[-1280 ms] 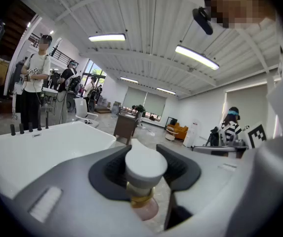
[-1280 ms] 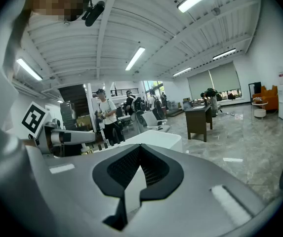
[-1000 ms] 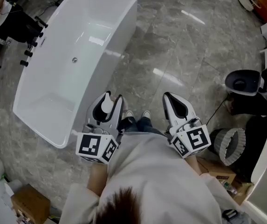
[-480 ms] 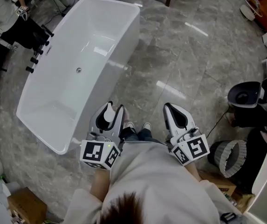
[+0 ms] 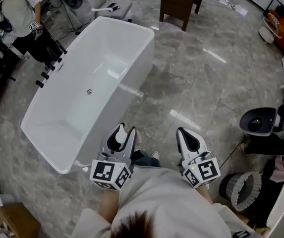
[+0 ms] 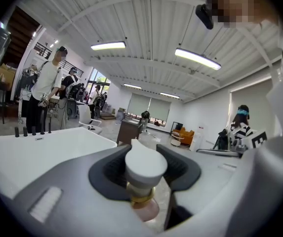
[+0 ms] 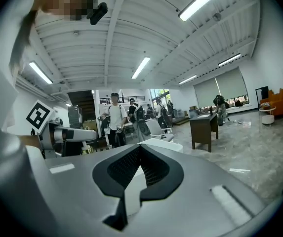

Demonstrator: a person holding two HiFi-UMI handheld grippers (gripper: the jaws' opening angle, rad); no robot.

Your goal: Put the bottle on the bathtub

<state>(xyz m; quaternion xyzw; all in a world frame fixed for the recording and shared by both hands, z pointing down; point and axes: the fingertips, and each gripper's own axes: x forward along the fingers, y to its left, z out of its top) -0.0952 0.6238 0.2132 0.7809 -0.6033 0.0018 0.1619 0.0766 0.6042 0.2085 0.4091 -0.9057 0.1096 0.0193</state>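
Grey marble floor [image 5: 196,78] spreads through an open showroom, with a white bathtub [image 5: 128,89] ahead and to the left of the left hand-held gripper [image 5: 124,131]. That gripper is clamped on the bottle [image 6: 145,168], its pads against the white cap, with a gold collar and a pinkish body below. The bottle looks small, rigid and light. Its smooth cap may slip, so a hold lower on the body would likely be steadier. The right hand-held gripper [image 7: 140,151] has its jaws together and empty. A dark desk [image 5: 180,1] stands far ahead.
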